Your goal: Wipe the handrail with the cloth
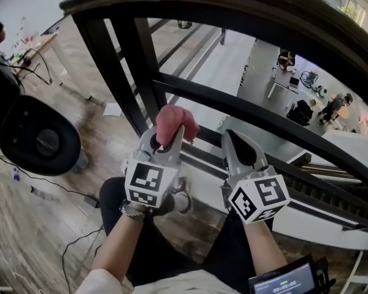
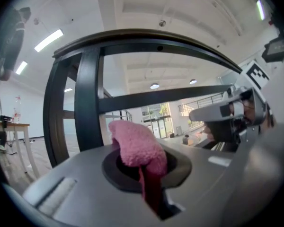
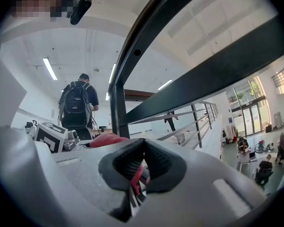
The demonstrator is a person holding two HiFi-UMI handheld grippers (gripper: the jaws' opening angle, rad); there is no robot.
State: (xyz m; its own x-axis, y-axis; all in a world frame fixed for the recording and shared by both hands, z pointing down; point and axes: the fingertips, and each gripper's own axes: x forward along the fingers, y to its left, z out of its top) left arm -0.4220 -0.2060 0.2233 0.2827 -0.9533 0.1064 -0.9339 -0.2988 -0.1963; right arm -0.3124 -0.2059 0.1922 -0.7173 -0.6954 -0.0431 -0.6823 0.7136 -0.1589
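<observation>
Cloth, pink and bunched, stuck up out of the left gripper, whose jaws were clamped on it. In the left gripper view a darker pink fold ran down into the slot between them. The cloth sat below the handrail, the dark curved top rail of the railing, and apart from it. It was in front of the lower crossbar, near the thick post. Whether it touched that bar, can't tell.

The right gripper was just beside the left one and level with it. Its jaws were together with the tips meeting, and nothing was clearly held. A thin red sliver showed in the gap under the tips in the right gripper view, unclear what. Both grippers pointed up at the railing.

A black round device stood on the wooden floor at the left. A person with a black backpack stood beyond the left gripper in the right gripper view. Through the railing, a lower level with desks and people showed.
</observation>
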